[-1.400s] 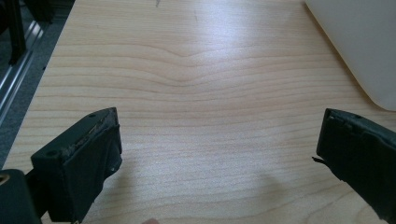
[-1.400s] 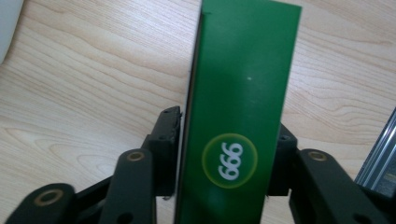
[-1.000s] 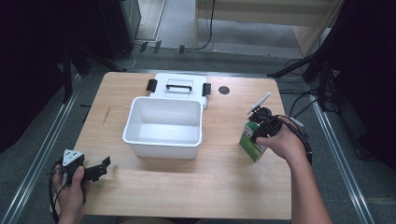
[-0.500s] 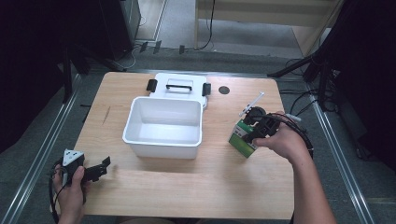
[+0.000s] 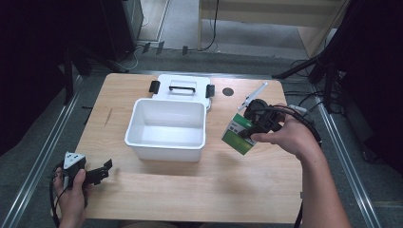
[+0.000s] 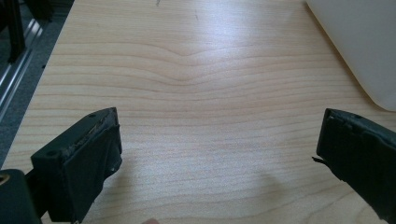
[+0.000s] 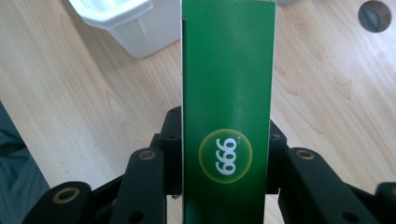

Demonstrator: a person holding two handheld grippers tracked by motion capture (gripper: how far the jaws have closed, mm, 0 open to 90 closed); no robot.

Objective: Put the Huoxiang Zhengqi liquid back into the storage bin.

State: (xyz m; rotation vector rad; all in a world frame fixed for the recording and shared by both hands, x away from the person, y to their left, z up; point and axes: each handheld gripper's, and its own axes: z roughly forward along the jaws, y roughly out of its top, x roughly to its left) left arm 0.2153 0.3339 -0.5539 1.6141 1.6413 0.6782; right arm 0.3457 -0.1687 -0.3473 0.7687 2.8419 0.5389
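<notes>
Your right gripper (image 5: 251,124) clamps the green rectangular cardboard box (image 5: 239,132) above the wooden table's (image 5: 142,185) right side, beside the white plastic bin (image 5: 167,129), while your left gripper (image 5: 97,173) rests wide open, empty, near the front-left corner.

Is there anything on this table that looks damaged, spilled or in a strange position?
Nothing spilled. The green box hangs tilted in the right gripper, off the table. The left gripper's pads look frayed at the edges. The white bin stands open, its lid behind it.
</notes>
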